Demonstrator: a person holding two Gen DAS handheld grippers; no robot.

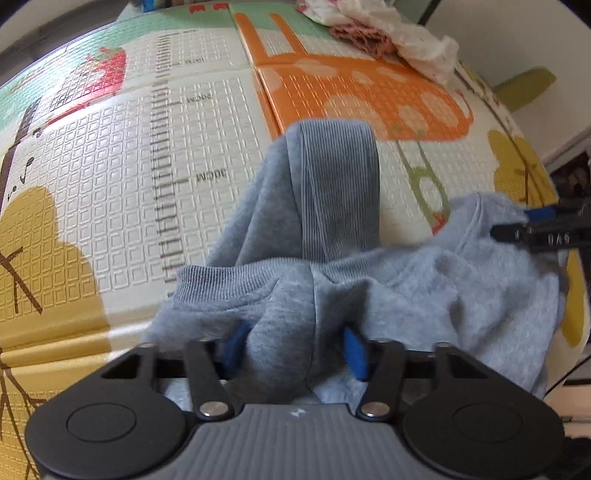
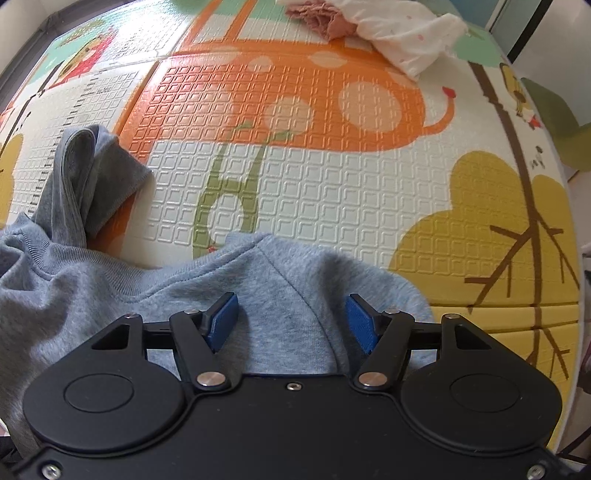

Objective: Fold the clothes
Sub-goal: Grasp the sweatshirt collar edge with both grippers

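I see a padded play mat (image 2: 332,192) printed with an orange mushroom and yellow trees. A grey sweatshirt (image 2: 110,295) lies crumpled at its near edge; white (image 2: 406,33) and pink cloths (image 2: 321,18) sit bunched at its far edge.

Grey-blue sweatshirt (image 1: 424,280), ribbed cuff. Play mat (image 2: 332,192) cream, embossed squares, orange spotted shape, yellow trees. White dotted cloth (image 2: 402,33); pink cloth (image 2: 317,14). Blue pads (image 2: 360,321).
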